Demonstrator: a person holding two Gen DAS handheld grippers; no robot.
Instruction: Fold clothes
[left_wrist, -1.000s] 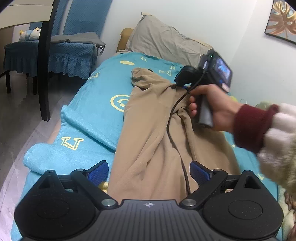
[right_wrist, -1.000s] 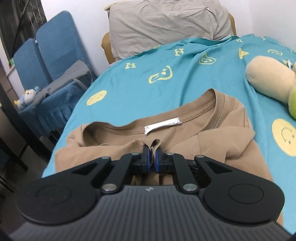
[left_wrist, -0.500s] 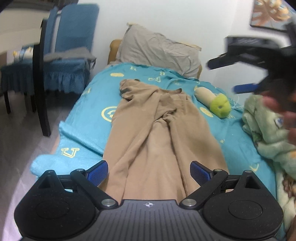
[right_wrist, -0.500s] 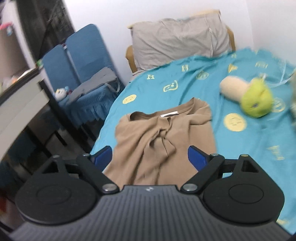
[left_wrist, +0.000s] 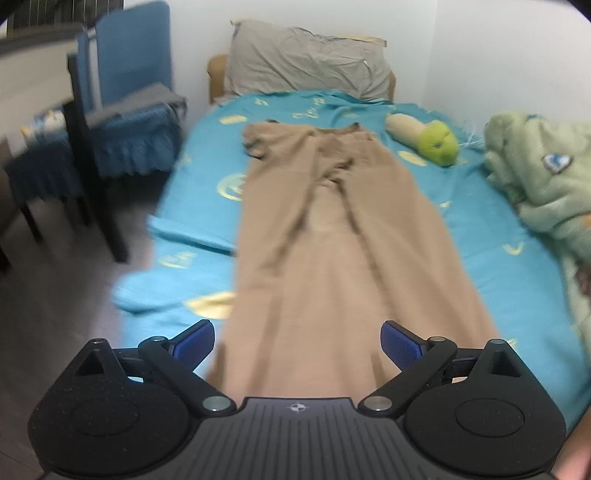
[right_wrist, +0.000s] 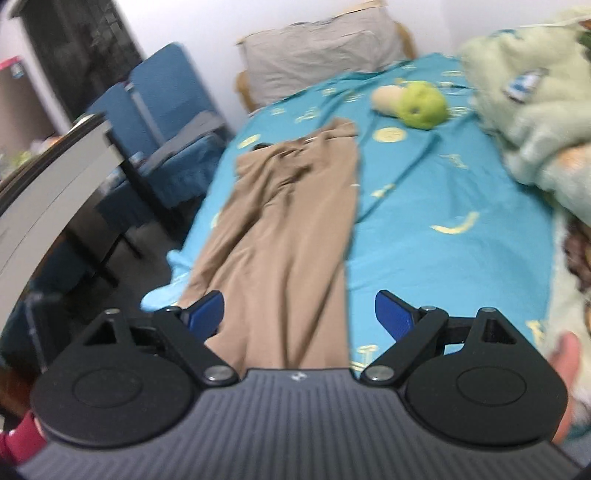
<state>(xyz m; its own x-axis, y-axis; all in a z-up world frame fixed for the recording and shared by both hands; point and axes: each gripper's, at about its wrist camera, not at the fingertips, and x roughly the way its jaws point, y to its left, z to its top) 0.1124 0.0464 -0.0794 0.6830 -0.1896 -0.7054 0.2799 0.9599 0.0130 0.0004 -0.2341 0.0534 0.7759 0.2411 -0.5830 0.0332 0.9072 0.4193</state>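
A tan shirt lies lengthwise on the teal bedspread, its sides folded in to the middle and its collar at the far end. My left gripper hovers open above the shirt's near hem, with nothing between its blue pads. In the right wrist view the same tan shirt stretches away from the near edge of the bed. My right gripper is open above the shirt's near end and holds nothing. A thumb shows at the right edge of that view.
A grey pillow leans on the headboard. A green and beige plush toy lies right of the collar. A pale green fleece blanket is heaped along the bed's right side. Blue chairs and a dark table leg stand left.
My right gripper let go of the shirt near its collar, opened and pulled back to the near end of the bed. It left the left wrist view. My left gripper drew back and rose a little.
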